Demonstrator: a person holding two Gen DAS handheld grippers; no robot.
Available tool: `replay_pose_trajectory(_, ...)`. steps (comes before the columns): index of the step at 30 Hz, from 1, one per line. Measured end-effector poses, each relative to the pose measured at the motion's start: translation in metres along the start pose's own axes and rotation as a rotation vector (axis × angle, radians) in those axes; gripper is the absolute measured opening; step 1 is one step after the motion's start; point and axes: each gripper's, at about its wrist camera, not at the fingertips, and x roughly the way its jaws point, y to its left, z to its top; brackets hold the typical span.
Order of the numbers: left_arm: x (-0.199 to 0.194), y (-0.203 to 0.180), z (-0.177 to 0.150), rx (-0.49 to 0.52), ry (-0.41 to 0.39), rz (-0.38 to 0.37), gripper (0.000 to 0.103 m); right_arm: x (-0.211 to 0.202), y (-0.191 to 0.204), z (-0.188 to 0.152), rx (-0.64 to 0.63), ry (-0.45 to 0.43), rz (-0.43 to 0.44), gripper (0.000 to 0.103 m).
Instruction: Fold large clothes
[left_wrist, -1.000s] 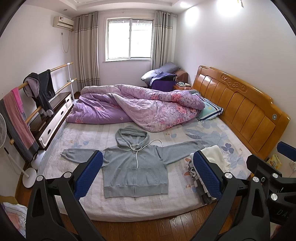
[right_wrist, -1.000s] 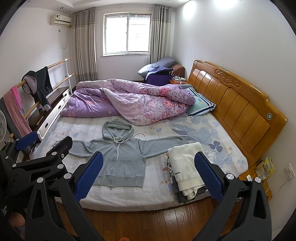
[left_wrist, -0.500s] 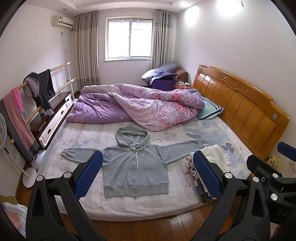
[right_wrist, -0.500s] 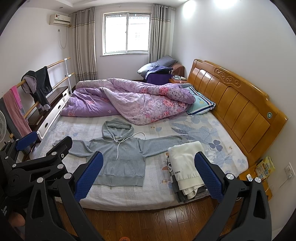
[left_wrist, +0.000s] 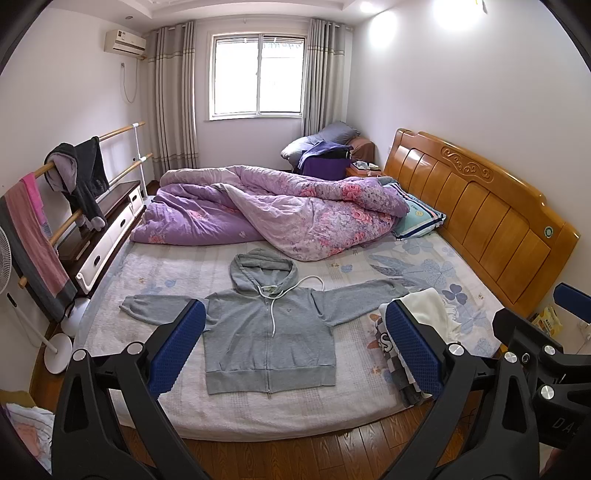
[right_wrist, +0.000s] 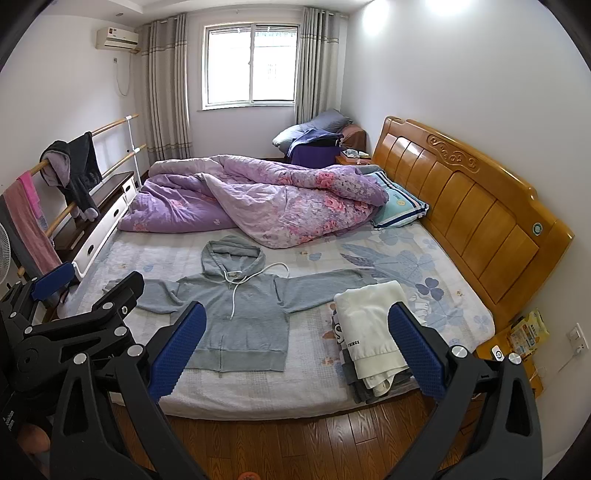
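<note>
Left wrist view: the left tongs (left_wrist: 293, 345) are seen spread wide with nothing gripped, held above the floor at the near edge of the bed (left_wrist: 258, 413). A grey hoodie (left_wrist: 269, 332) is laid flat on the bed, front up, sleeves spread, framed between the two fingers. A stack of folded clothes (left_wrist: 424, 314) is partly hidden behind the right-hand finger. A purple quilt (left_wrist: 280, 214) is bunched well beyond the hoodie.

Right wrist view: the right tongs (right_wrist: 295, 347) are likewise wide open and empty. The hoodie is seen toward the left-hand finger, the stack beside the right-hand one.
</note>
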Motion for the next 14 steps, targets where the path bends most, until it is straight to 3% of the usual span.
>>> replay_pose_trajectory(14,0.008,0.013,-0.008,0.005,0.018,-0.017,0.098,0.001,-0.004,-0.006,0.003,0.007,-0.001,0.095)
